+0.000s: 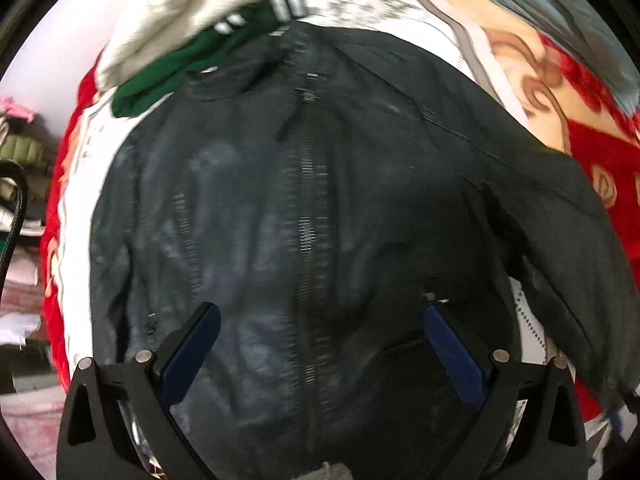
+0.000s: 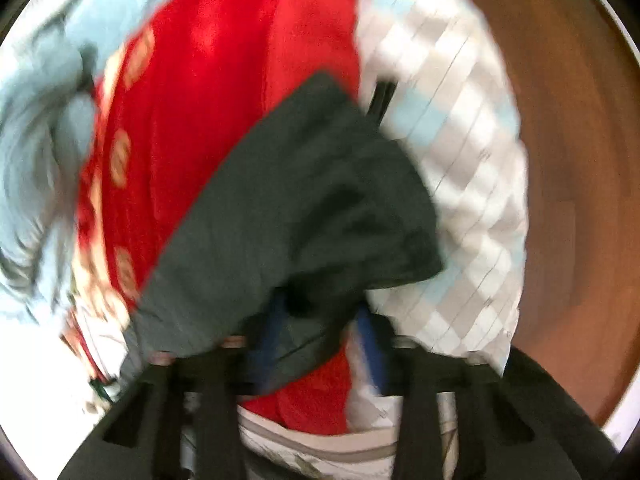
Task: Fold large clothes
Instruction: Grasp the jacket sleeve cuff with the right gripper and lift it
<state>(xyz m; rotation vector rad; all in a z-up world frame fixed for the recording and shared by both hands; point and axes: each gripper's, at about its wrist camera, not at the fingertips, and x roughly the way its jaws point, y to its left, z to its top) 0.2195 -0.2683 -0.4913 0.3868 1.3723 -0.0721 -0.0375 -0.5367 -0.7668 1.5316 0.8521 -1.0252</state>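
Observation:
A dark grey zip-up jacket lies front-up and spread out on a red patterned blanket, its zipper running down the middle. My left gripper hovers open above the jacket's lower front, its blue pads wide apart and empty. In the blurred right wrist view, my right gripper is shut on a dark grey sleeve of the jacket and holds it over the red blanket.
A green garment and a white one lie by the jacket's collar. A checked white-and-blue quilt lies right of the sleeve, with brown wooden floor beyond. Light blue cloth lies at the left. Piled clothes sit off the bed's left.

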